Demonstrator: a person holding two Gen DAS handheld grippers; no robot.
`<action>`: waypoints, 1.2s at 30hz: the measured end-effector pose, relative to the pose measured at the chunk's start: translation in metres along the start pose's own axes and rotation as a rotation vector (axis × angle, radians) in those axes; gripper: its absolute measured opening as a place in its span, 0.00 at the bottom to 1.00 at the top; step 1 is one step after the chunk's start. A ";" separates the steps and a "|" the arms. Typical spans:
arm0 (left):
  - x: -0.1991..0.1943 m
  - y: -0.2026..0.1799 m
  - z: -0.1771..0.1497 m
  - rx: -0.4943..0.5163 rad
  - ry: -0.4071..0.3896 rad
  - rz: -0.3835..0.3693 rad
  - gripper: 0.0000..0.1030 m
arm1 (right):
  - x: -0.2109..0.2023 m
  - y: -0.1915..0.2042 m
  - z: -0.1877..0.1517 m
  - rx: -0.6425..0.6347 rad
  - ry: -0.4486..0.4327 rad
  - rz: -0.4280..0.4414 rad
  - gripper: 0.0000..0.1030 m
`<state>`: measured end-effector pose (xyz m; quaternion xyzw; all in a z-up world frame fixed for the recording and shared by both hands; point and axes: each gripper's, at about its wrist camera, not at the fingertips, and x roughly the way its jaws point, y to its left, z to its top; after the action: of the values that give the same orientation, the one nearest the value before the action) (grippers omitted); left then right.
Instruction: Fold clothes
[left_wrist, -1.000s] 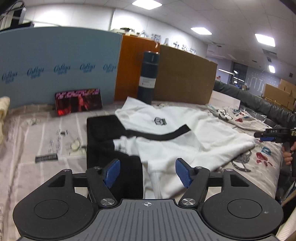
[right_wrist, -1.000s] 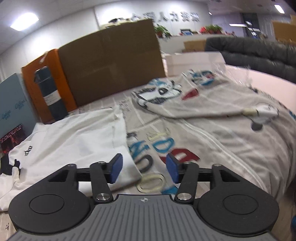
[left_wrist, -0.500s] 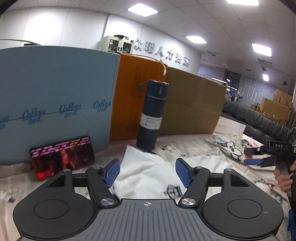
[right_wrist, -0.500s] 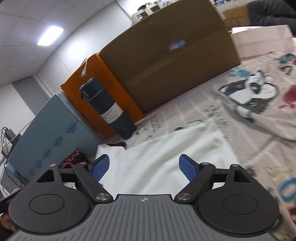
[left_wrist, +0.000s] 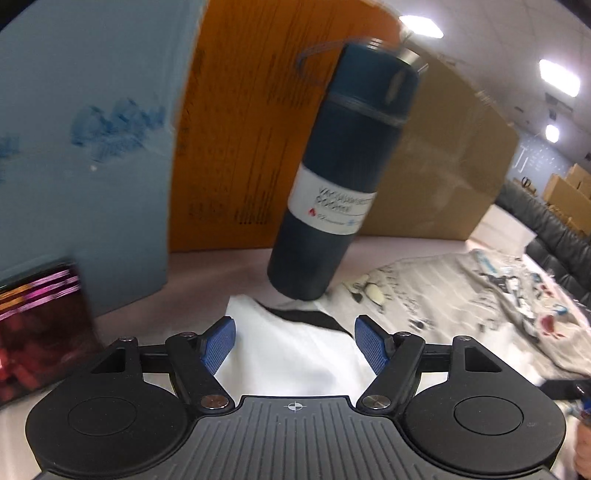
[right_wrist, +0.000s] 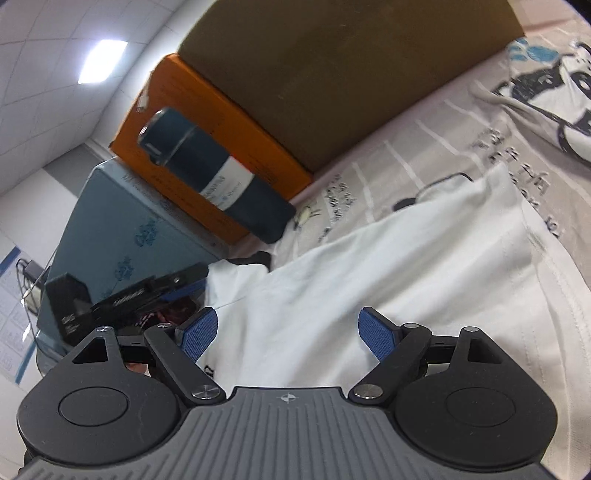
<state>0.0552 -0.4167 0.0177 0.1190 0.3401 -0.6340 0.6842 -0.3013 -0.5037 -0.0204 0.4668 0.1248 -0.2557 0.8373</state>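
A white T-shirt with black trim (left_wrist: 295, 350) lies on the printed sheet; its far corner sits just ahead of my left gripper (left_wrist: 294, 345), which is open and empty just above it. In the right wrist view the same shirt (right_wrist: 388, 280) spreads wide under my right gripper (right_wrist: 290, 336), which is open, empty and tilted over the cloth. The left gripper (right_wrist: 147, 291) shows there at the shirt's far left edge.
A dark blue flask (left_wrist: 340, 177) stands just beyond the shirt's far corner, also in the right wrist view (right_wrist: 218, 181). Behind it stand an orange box (left_wrist: 255, 147), a brown cardboard box (left_wrist: 443, 166) and a blue board (left_wrist: 85, 129). A glossy red box (left_wrist: 40, 332) sits at left. A printed grey garment (left_wrist: 498, 295) lies at right.
Both grippers have moved forward over the shirt toward its far edge near the flask. The right gripper has tilted. Both stay open.
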 end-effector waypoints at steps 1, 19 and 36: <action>0.008 0.001 -0.001 -0.020 0.010 0.008 0.71 | 0.001 -0.003 0.000 0.010 0.003 -0.002 0.80; -0.069 -0.044 -0.053 0.175 -0.242 0.004 0.06 | -0.004 -0.021 0.000 0.105 -0.003 0.031 0.80; -0.199 -0.079 -0.130 0.309 -0.420 -0.169 0.03 | -0.043 -0.068 0.005 0.395 -0.132 0.169 0.80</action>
<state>-0.0533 -0.1959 0.0652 0.0591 0.0989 -0.7442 0.6580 -0.3742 -0.5243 -0.0473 0.6127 -0.0221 -0.2341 0.7545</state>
